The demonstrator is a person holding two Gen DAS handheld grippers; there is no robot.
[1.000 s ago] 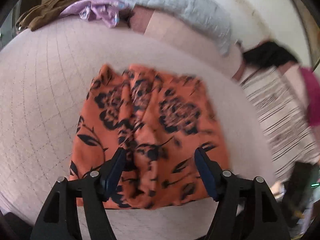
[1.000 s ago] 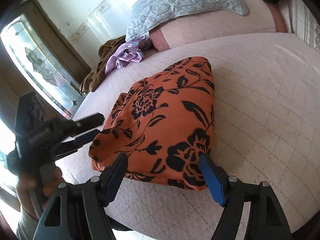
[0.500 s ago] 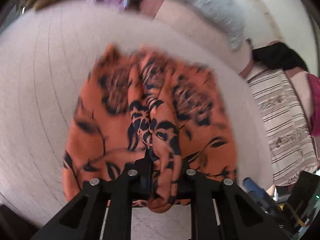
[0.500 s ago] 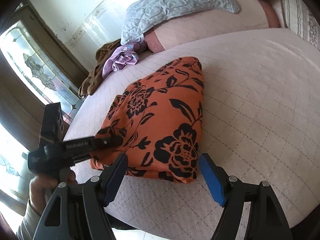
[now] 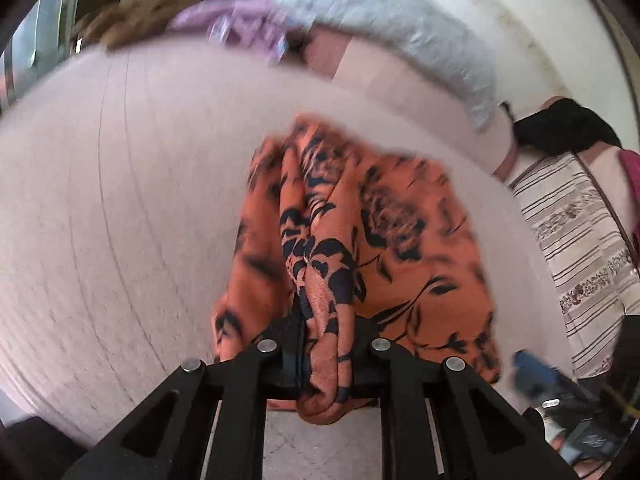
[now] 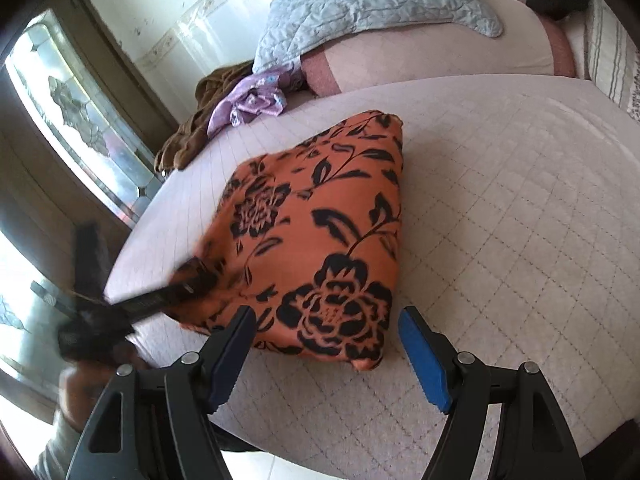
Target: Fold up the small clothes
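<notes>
Orange floral garment (image 6: 320,236) lies on the pale quilted bed (image 6: 500,208), near edge closest to the person, already doubled into a rough rectangle. Left gripper (image 5: 326,344) has just closed its jaws and now pinches a gathered ridge of the cloth at that near edge, fabric bunched up between the pads. Right gripper (image 6: 326,350) hangs just short of the near right corner, jaws wide, nothing between them, not touching cloth. Judgement: partway through, one fold or more done, another starting; right corner not yet taken, final smoothing left. Further back, a purple garment (image 6: 250,104) and a brown one (image 6: 192,136) sit crumpled and unfolded beside the grey quilted pillow (image 6: 372,4), likely waiting their turn.
</notes>
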